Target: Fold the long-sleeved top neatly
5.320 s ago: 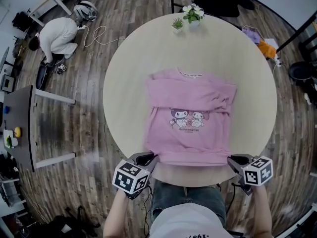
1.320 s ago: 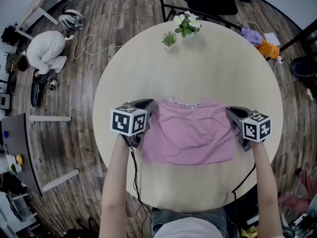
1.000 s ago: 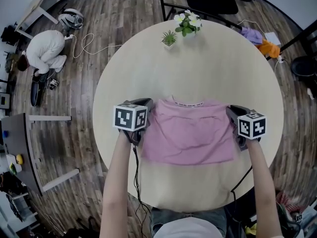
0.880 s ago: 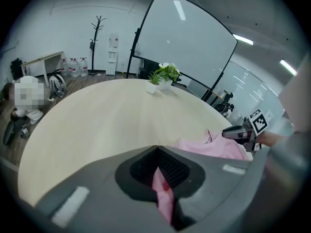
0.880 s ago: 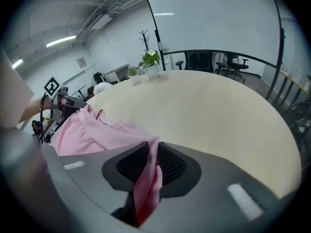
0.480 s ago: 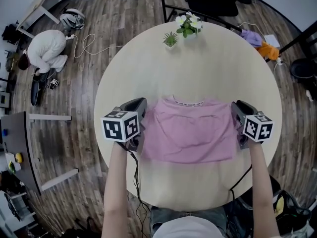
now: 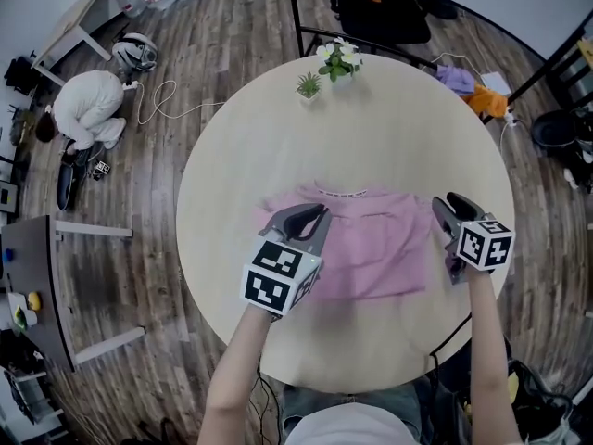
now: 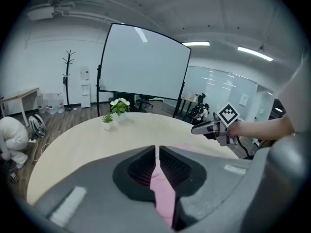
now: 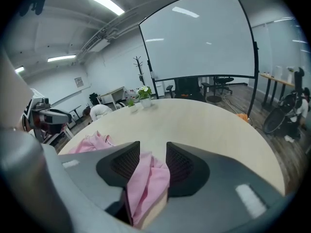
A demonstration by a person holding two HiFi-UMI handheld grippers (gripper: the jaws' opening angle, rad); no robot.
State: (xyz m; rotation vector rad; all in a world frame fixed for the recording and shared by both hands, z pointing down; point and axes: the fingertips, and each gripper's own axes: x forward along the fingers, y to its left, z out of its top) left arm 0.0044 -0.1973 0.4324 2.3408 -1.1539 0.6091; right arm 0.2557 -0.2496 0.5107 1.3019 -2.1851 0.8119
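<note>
Pink top (image 7: 375, 241) lies folded mid-counter (image 7: 389, 109). Left tongs (image 7: 302, 219) and right tongs (image 7: 443, 213) each clamp its fabric. Broad counter lies beyond.

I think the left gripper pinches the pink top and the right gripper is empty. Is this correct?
Not quite. The left gripper does pinch the pink top, but the right gripper is not empty: the right gripper view shows a bunch of the same top between its fingers.
</note>
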